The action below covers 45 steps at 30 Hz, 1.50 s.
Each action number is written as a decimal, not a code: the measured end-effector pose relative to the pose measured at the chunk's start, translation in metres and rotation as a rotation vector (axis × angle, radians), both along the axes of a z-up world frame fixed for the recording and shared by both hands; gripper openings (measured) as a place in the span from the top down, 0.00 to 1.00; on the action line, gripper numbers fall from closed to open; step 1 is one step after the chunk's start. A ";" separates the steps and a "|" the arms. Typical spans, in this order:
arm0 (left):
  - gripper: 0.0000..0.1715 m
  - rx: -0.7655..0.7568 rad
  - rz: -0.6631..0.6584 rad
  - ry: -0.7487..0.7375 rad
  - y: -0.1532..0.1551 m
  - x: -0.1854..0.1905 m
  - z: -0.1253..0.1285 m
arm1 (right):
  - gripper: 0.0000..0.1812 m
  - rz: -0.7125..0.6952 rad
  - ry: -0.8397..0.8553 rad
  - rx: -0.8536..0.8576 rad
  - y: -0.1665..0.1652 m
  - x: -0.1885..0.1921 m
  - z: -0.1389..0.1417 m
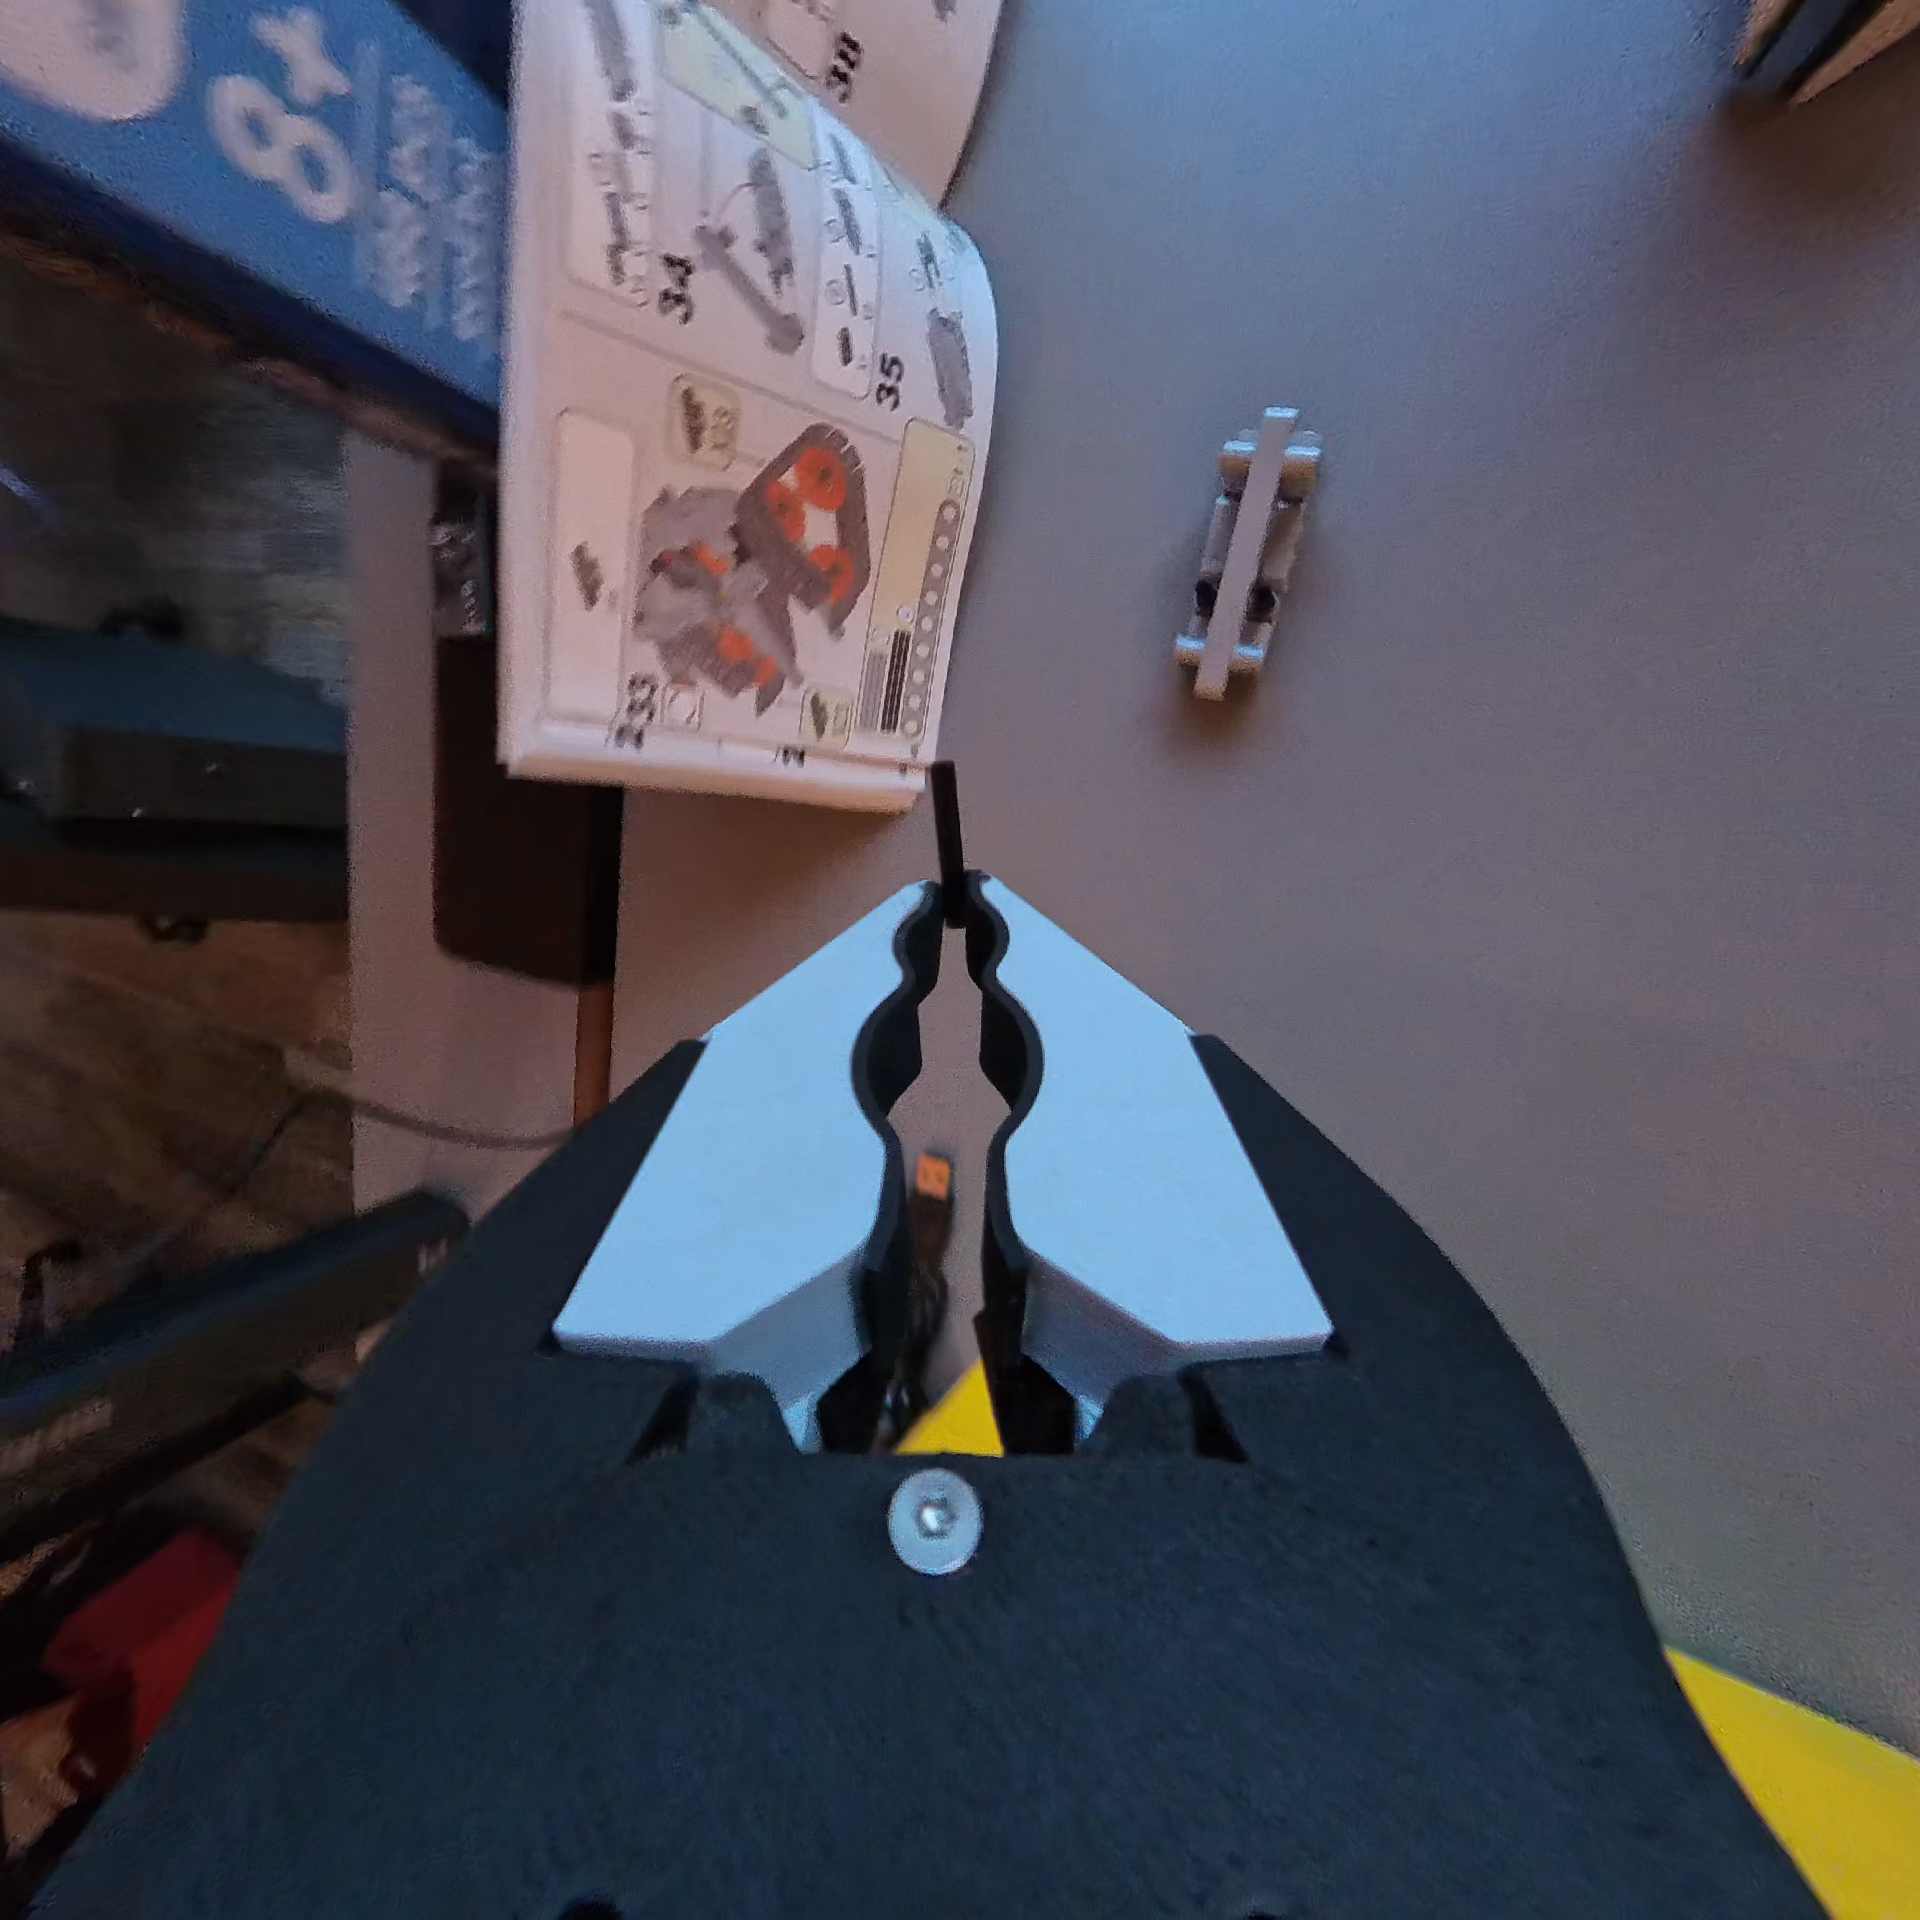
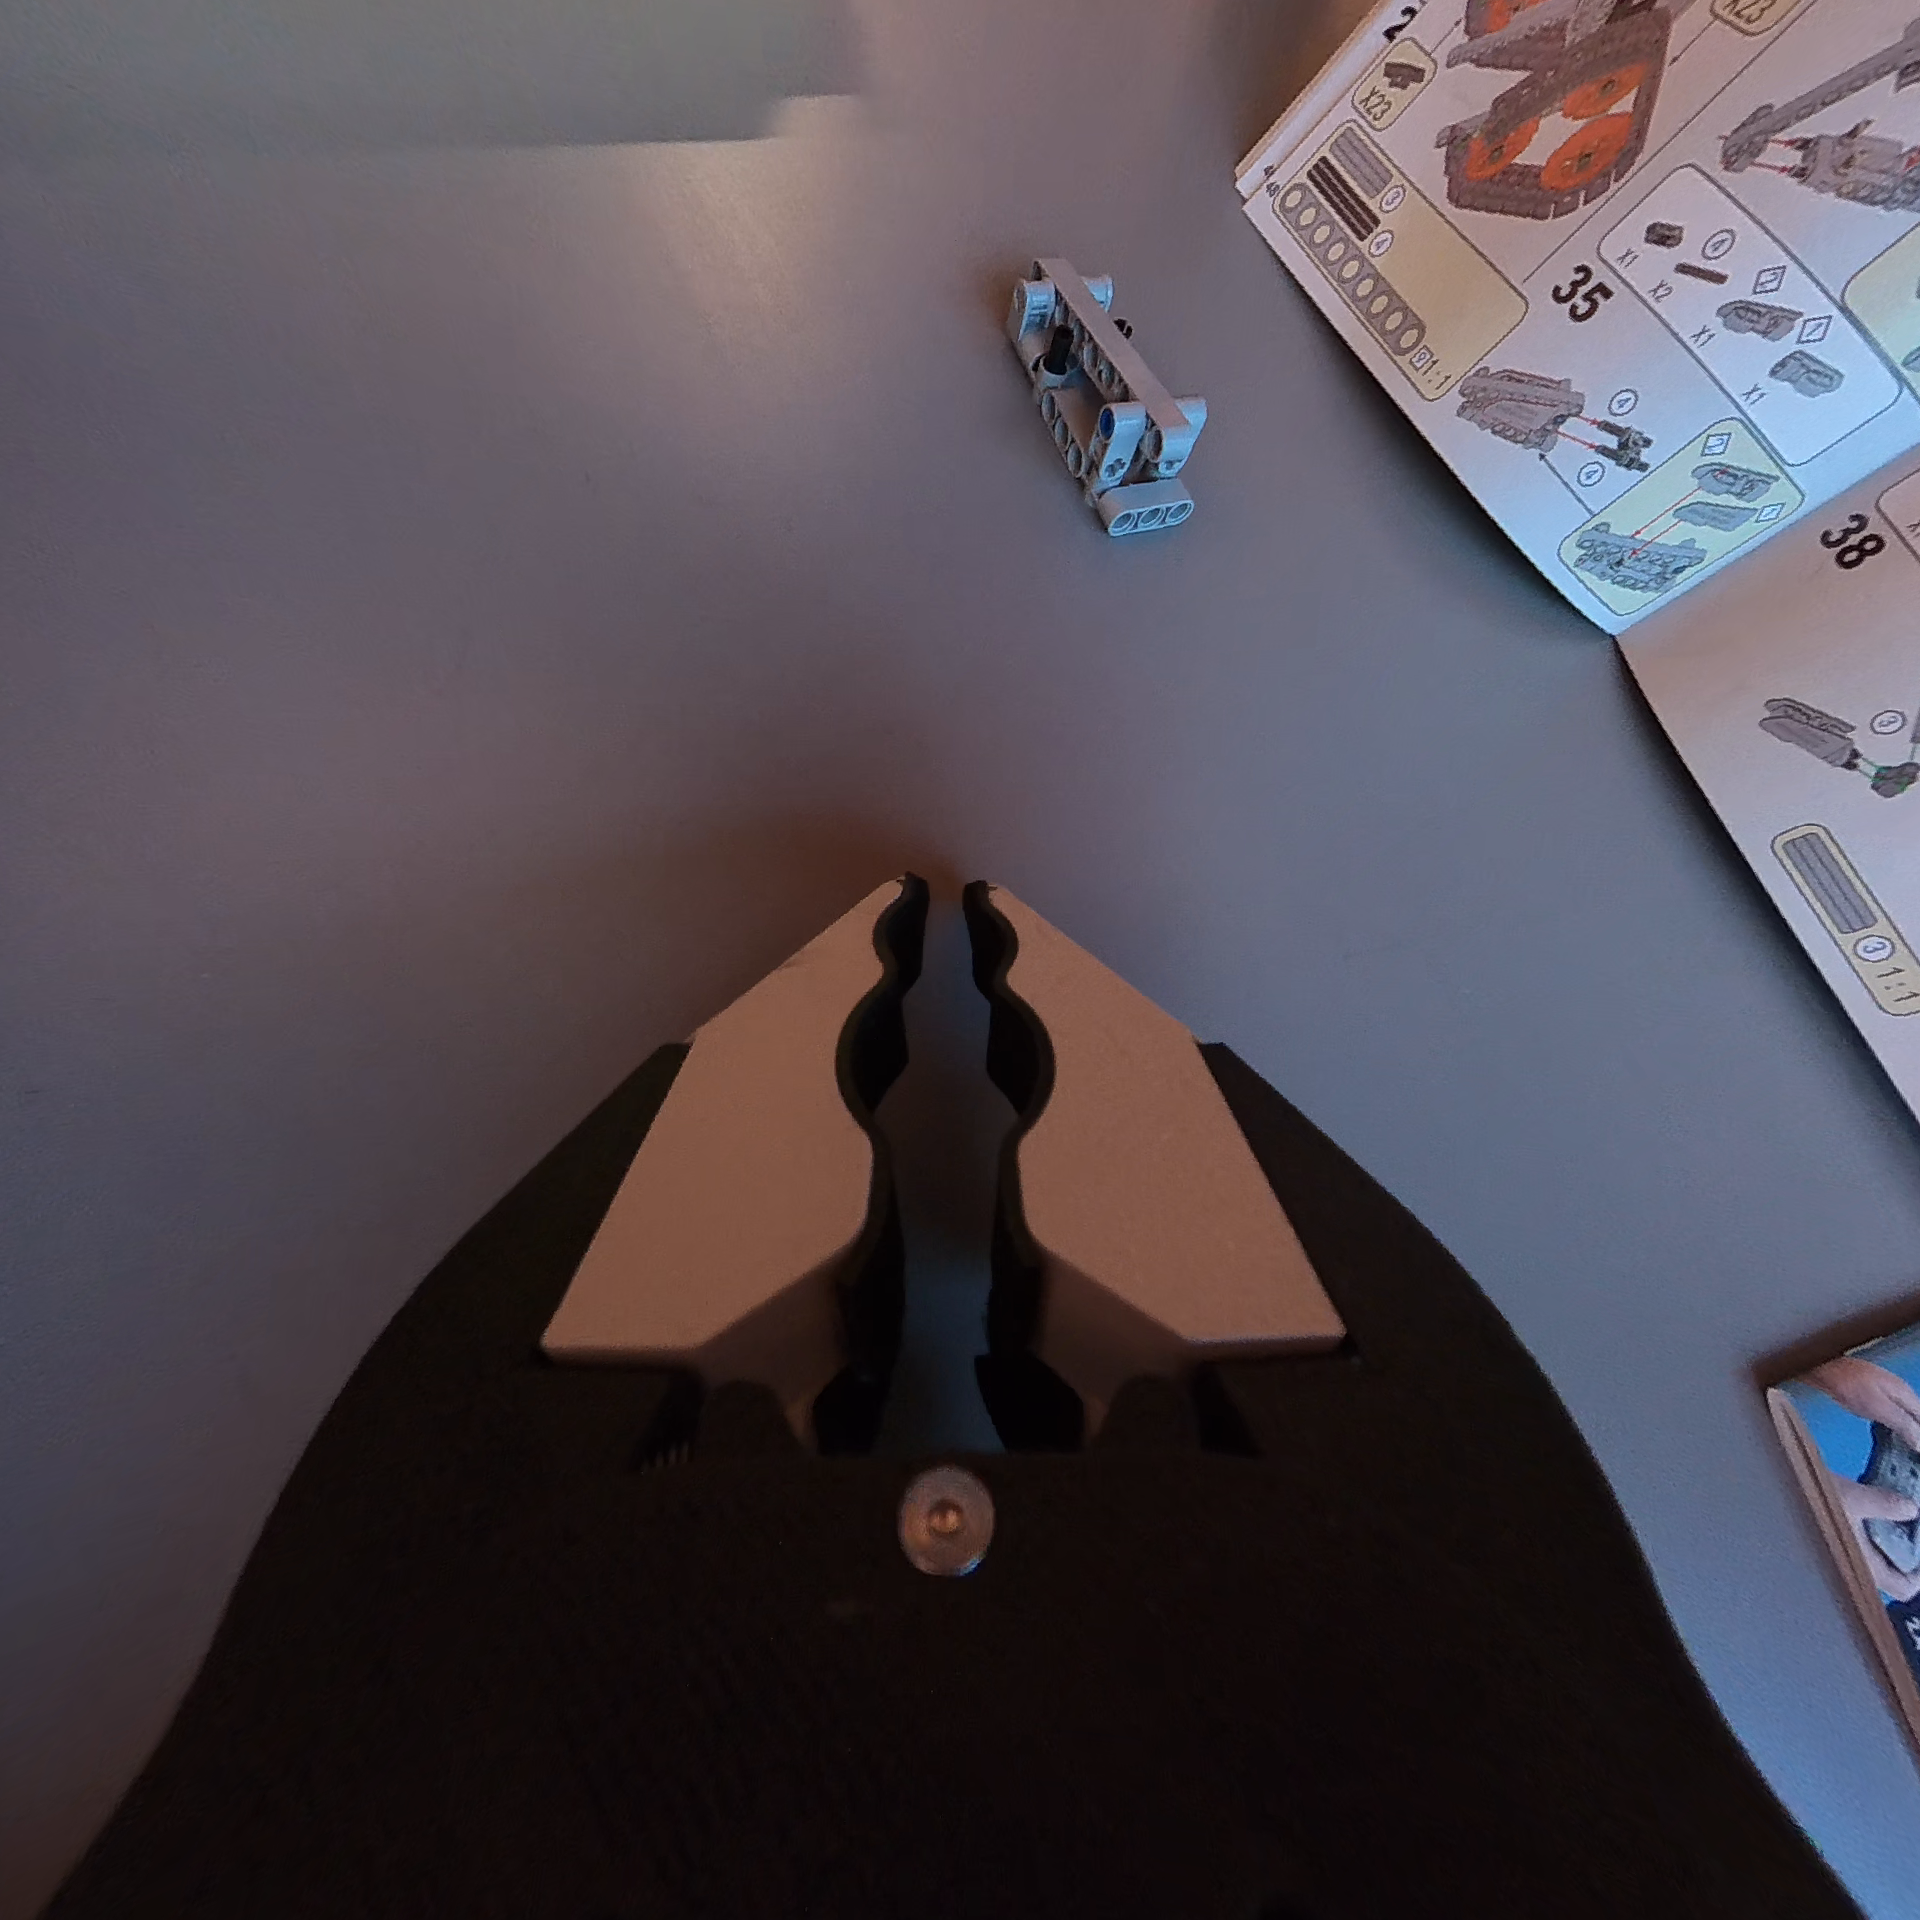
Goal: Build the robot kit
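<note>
My left gripper (image 1: 954,891) is shut on a thin black rod (image 1: 947,821) that sticks out forward past its tips, above the grey table (image 1: 1455,935). A small grey assembly of holed beams (image 1: 1247,551) lies on the table ahead and to the right of it. In the right wrist view the same grey assembly (image 2: 1107,395) lies ahead and a little right, with a black pin and a blue pin in it. My right gripper (image 2: 943,889) is empty, its jaws a narrow gap apart, low over the table (image 2: 520,623).
An open instruction booklet (image 1: 748,436) lies ahead left of the left gripper and shows at the right of the right wrist view (image 2: 1662,343). A blue box (image 1: 260,177) stands at far left. A yellow surface (image 1: 1829,1787) is at lower right. A printed card (image 2: 1860,1496) lies at right.
</note>
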State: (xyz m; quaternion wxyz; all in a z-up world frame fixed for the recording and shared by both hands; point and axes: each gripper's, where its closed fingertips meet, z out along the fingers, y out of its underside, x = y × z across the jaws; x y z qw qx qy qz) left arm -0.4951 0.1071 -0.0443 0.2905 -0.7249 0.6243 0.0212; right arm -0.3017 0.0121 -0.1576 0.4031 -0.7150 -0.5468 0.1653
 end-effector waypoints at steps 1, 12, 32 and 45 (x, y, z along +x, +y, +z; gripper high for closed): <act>0.99 -0.006 -0.018 0.027 0.011 0.008 -0.013 | 0.95 0.001 -0.001 0.002 0.000 0.000 0.000; 0.99 0.054 -0.107 0.274 0.075 0.030 -0.099 | 0.95 0.000 0.010 -0.035 0.000 0.000 -0.001; 0.99 -0.334 -0.136 0.224 0.073 0.038 -0.098 | 0.95 0.010 0.010 -0.038 -0.001 -0.001 -0.001; 0.99 -0.434 -0.110 0.209 0.078 0.034 -0.095 | 0.95 0.014 0.013 -0.050 -0.002 -0.001 -0.001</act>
